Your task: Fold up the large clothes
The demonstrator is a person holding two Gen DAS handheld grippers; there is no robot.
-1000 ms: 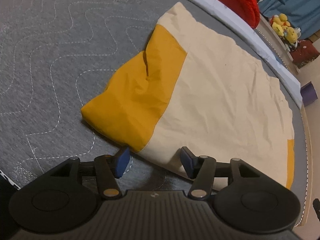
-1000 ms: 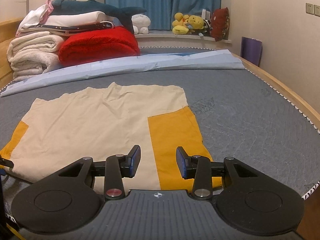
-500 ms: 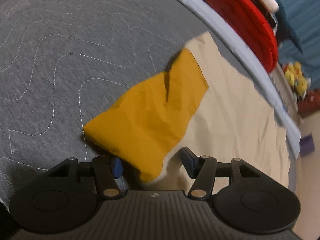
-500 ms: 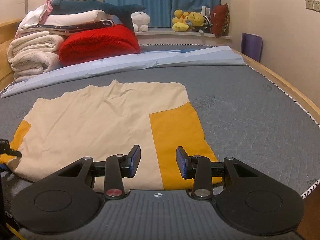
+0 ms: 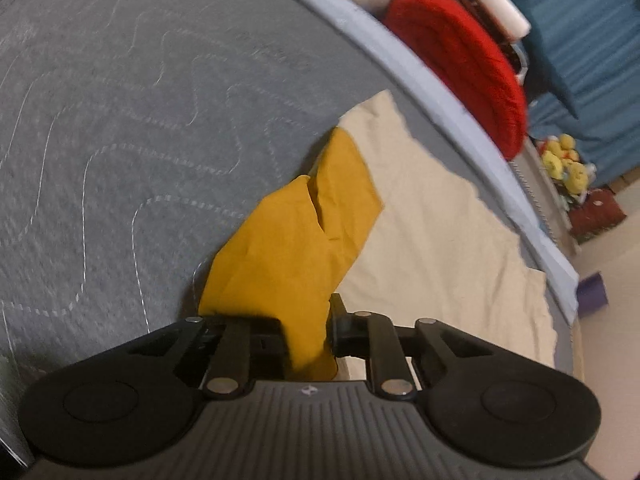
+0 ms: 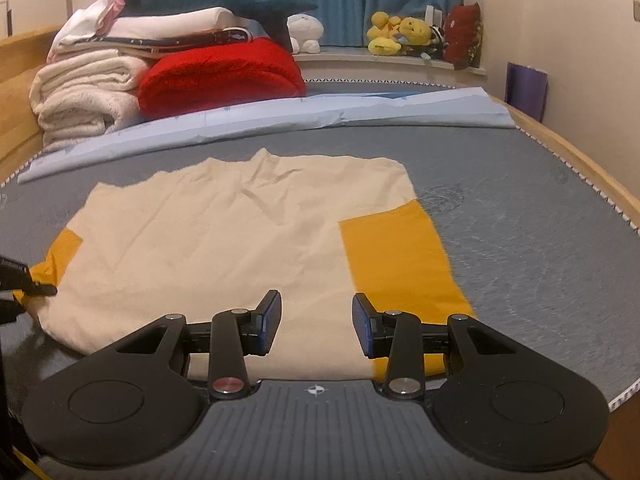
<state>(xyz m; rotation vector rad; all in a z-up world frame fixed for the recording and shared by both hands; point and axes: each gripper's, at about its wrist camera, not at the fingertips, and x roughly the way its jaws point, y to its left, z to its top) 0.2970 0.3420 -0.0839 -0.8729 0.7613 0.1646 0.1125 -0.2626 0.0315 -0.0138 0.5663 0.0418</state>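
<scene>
A cream garment [image 6: 240, 232] with orange sleeves lies spread on the grey quilted bed; it also shows in the left wrist view [image 5: 440, 240]. My left gripper [image 5: 308, 328] is shut on the left orange sleeve [image 5: 296, 248] and lifts it, bunched, off the bed. Part of that gripper [image 6: 24, 280] shows at the left edge of the right wrist view, on the sleeve. My right gripper [image 6: 316, 316] is open and empty, low over the garment's near hem, with the right orange sleeve [image 6: 400, 264] just to its right.
A folded light blue sheet [image 6: 280, 120] lies across the bed beyond the garment. Behind it are a red blanket [image 6: 220, 76], stacked white towels [image 6: 84, 96] and plush toys [image 6: 400, 34]. The bed's wooden edge [image 6: 580, 164] runs along the right.
My left gripper moved onto the left orange sleeve, closed on it and raised it. My right gripper stayed open and barely moved.
</scene>
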